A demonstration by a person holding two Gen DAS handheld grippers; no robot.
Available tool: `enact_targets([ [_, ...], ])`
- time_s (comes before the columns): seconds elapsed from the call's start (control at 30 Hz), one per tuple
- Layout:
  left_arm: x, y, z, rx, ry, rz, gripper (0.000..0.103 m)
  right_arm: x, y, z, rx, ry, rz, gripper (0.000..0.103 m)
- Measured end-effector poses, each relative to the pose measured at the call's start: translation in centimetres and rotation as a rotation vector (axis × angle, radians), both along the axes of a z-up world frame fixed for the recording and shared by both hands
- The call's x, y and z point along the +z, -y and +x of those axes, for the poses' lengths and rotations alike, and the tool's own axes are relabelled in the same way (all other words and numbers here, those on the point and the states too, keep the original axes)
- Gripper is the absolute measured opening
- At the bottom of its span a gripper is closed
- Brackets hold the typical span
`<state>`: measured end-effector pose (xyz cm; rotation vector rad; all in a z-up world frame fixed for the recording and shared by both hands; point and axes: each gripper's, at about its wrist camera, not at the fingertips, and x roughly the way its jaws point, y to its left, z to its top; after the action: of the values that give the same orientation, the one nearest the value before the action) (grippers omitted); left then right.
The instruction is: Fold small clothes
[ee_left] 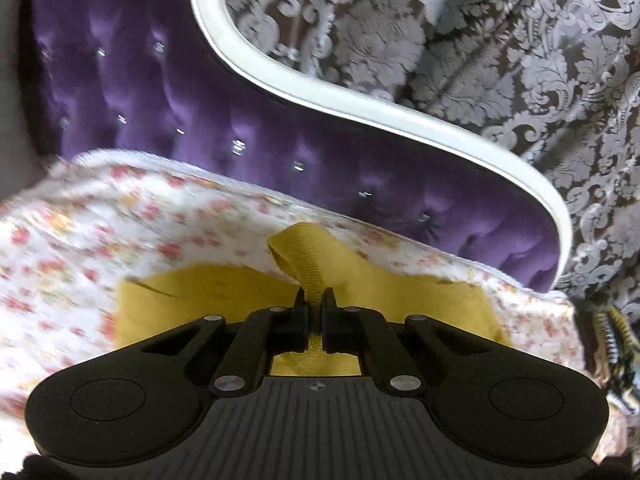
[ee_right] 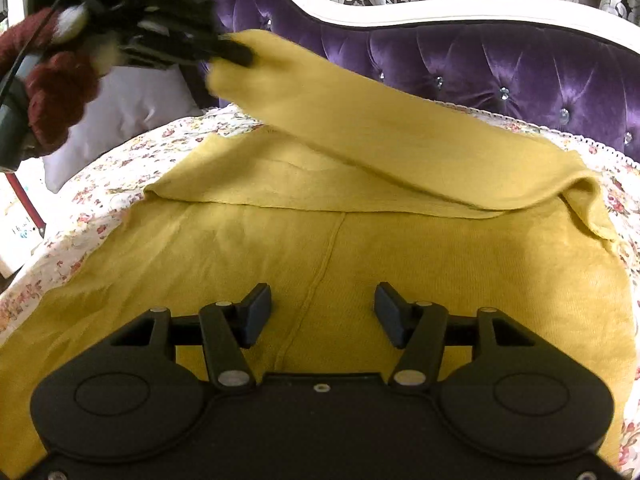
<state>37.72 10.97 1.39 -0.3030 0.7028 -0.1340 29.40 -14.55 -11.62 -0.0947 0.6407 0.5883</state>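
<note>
Now the left gripper point(ee_left: 315, 298) has its jaws clamped on a fold of the yellow garment point(ee_right: 360, 264), lifting a sleeve off the bed point(ee_right: 104, 184) toward the purple headboard point(ee_right: 500, 64). Nearer than the headboard, the right gripper point(ee_right: 322, 312) hovers over the garment's flat body, jaws wide and gripping nothing.

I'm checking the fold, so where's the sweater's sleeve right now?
In the right wrist view the sleeve stretches from upper left to right above the yellow sweater, its end pinched in the left gripper.
</note>
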Motion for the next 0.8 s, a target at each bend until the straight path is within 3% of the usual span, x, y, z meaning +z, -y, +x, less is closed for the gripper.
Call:
enact_targets([
  [0.17,-3.6,-2.1,0.8,0.000,-0.100,0.059,0.005,2.0,2.4,1.2,-0.029,-0.027,0.083,0.063],
  [0.27,-5.7,-3.1,0.7,0.010,-0.142,0.071,0.005,4.1,5.6,3.0,-0.114,-0.015,0.138,0.063],
  [0.43,-6.9,-4.8,0.0,-0.002,-0.160,0.033,0.005,5.7,10.0,7.8,-0.298,0.040,0.090,0.063],
  [0.63,-6.3,-4.5,0.3,-0.015,-0.142,0.018,0.005,3.6,11.7,14.7,-0.402,-0.053,0.044,0.062],
  [0.67,-6.2,-4.4,0.3,-0.014,-0.135,0.017,0.005,3.2,11.7,15.4,-0.395,-0.083,0.056,0.056],
  [0.7,-5.9,-4.2,0.3,-0.018,-0.125,0.016,0.005,3.0,11.7,15.7,-0.374,-0.101,0.055,0.016],
  [0.73,-5.6,-4.0,0.2,-0.025,-0.111,0.012,0.005,3.0,11.2,15.6,-0.350,-0.097,0.028,0.010],
  [0.8,-4.4,-3.4,-0.1,-0.043,-0.075,0.005,0.005,3.4,10.9,15.3,-0.382,-0.024,-0.071,0.010],
])
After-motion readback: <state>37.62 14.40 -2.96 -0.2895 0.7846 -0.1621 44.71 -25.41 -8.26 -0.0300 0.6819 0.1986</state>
